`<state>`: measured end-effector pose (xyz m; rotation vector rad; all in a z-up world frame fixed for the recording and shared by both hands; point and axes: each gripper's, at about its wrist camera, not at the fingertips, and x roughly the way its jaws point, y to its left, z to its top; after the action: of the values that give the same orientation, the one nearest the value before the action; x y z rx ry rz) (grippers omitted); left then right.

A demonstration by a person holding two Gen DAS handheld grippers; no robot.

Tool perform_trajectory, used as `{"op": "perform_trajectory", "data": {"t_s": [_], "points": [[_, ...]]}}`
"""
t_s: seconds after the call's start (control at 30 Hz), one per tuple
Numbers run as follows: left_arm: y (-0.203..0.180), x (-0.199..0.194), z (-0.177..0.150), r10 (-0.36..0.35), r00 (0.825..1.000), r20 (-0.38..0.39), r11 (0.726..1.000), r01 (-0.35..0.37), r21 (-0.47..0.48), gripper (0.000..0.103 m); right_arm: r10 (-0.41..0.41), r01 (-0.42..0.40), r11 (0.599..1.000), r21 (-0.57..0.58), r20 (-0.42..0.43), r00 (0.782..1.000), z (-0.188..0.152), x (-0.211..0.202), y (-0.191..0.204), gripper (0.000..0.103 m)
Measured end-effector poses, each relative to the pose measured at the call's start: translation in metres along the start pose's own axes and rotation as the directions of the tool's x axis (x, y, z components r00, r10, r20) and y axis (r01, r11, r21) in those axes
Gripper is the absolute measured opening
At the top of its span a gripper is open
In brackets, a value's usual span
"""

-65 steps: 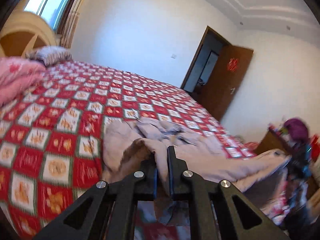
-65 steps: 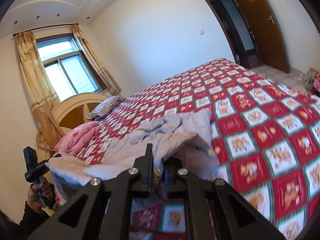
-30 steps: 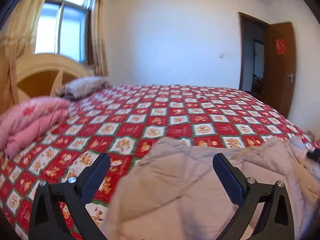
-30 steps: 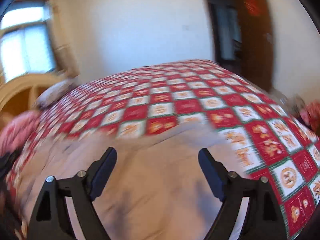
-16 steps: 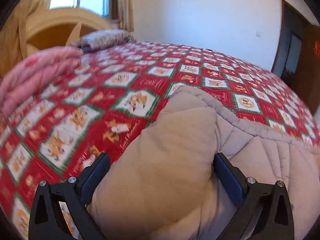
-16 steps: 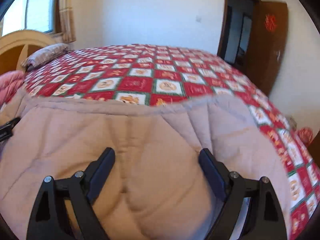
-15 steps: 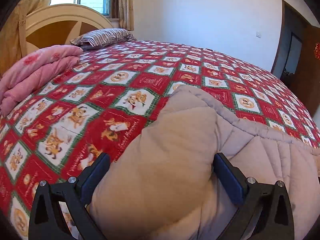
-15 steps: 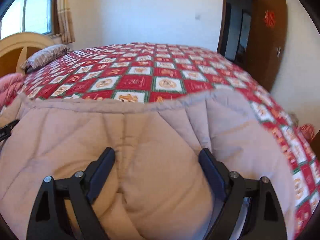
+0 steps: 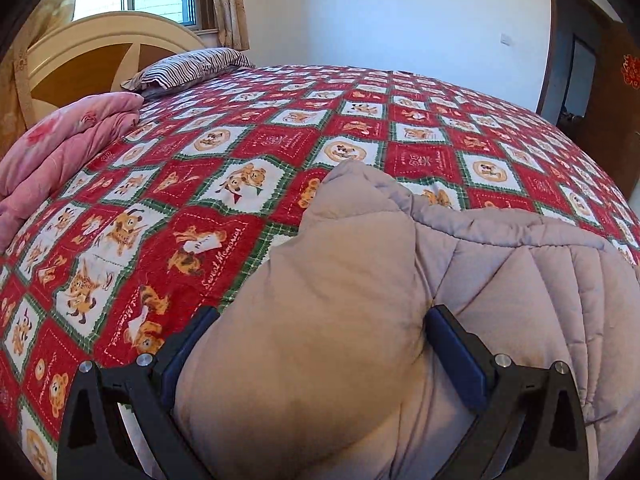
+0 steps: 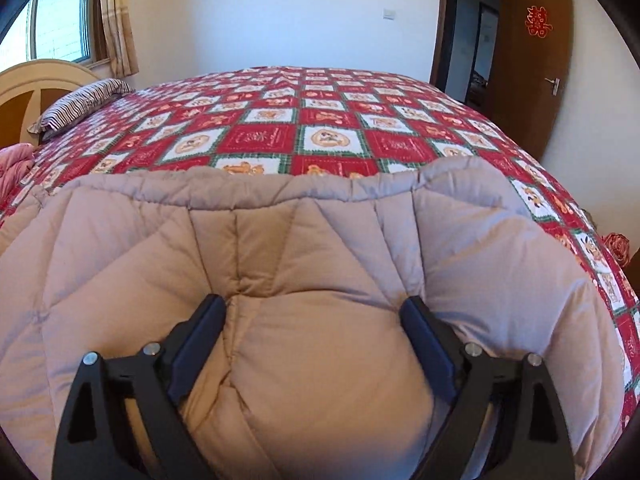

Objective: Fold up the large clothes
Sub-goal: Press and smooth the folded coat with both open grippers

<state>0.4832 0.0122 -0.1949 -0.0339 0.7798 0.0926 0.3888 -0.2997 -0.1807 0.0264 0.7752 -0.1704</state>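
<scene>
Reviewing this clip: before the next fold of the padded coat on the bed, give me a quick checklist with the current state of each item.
1. Left gripper open: ok, fingers spread around a puffed bulge.
2. Right gripper open: ok.
3. Padded coat lying on the bedspread: ok.
4. Coat flat: not ok, bulges between both grippers.
5. Pink quilt apart from the coat: ok.
6. Sleeves tucked: cannot tell.
</scene>
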Motion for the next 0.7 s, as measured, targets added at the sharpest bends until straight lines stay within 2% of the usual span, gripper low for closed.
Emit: {"op": "perform_trajectory", "data": {"t_s": [0.53, 0.7], "points": [[0.002, 0.005, 0.000, -0.016, 1.000, -0.022, 1.000, 0.015, -0.013, 0.102, -0.042, 0.040, 0.999, -0.031, -0.064, 0.997, 0.000, 0.017, 0.005, 0.095], [0.007, 0.008, 0.003, -0.055, 0.996, -0.063, 0.998, 0.053, -0.034, 0.102, -0.052, 0.050, 0.998, -0.042, -0.069, 0.996, 0.001, 0.018, 0.007, 0.096]]}}
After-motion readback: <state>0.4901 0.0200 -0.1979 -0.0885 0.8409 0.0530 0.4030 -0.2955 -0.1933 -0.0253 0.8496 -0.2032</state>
